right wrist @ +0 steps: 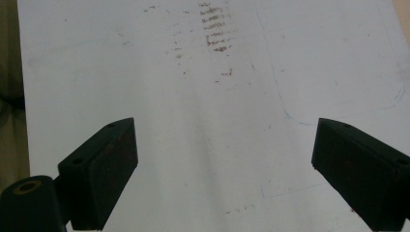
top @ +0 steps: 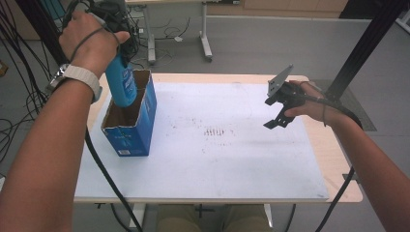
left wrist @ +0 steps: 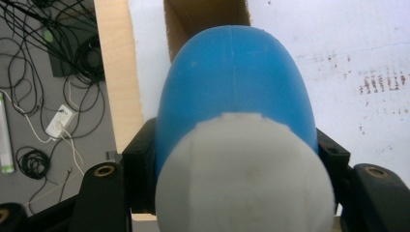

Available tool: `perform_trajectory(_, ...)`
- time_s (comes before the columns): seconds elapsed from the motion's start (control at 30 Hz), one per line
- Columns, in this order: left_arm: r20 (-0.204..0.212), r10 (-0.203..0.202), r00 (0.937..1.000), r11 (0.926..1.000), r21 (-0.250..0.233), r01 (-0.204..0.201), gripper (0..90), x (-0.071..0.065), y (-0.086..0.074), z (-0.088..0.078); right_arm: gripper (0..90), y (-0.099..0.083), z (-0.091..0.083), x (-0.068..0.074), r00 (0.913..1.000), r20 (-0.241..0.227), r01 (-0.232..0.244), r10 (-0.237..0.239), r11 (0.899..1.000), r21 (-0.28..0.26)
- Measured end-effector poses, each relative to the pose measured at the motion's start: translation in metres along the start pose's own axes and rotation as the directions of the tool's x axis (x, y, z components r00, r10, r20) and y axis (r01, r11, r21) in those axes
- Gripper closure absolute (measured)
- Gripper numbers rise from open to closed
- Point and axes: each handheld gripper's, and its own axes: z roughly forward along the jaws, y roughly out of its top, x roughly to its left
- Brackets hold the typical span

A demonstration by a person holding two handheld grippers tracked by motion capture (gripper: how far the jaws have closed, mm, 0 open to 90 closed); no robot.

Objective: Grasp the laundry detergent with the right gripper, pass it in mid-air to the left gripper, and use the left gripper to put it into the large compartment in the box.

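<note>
The left gripper [left wrist: 237, 159] clamps a blue bottle [top: 121, 83] over the open box [top: 131, 126]; right of the box, the right gripper [right wrist: 225, 164] hovers, jaws apart.

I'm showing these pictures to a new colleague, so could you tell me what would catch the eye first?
The blue bottle stands out first: the left gripper is shut on it near its pale cap, with its bottom end inside the open top of the blue box at the table's left. To the right, the right gripper hovers open over the white mat, holding nothing.
</note>
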Motion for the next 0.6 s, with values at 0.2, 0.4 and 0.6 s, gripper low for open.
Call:
perform_trajectory(0.2, 0.005, -0.004, 1.0000, 1.0000, 0.004, 0.004, 37.4, 0.003, -0.002, 0.014, 9.3, -0.001, 0.000, 0.000, 1.0000, 0.002, -0.005, 0.005, 1.000, 0.006)
perform_trajectory(0.4, 0.012, -0.005, 0.9999, 0.9999, 0.010, 0.005, 37.5, 0.003, -0.004, 0.028, 9.3, -0.002, -0.001, 0.001, 0.9999, 0.004, -0.011, 0.011, 1.000, 0.002)
perform_trajectory(0.6, 0.018, 0.001, 0.9998, 0.9998, 0.022, -0.001, 37.4, 0.002, -0.007, 0.048, 9.3, -0.004, -0.001, 0.002, 0.9998, 0.005, -0.018, 0.018, 1.000, 0.006)
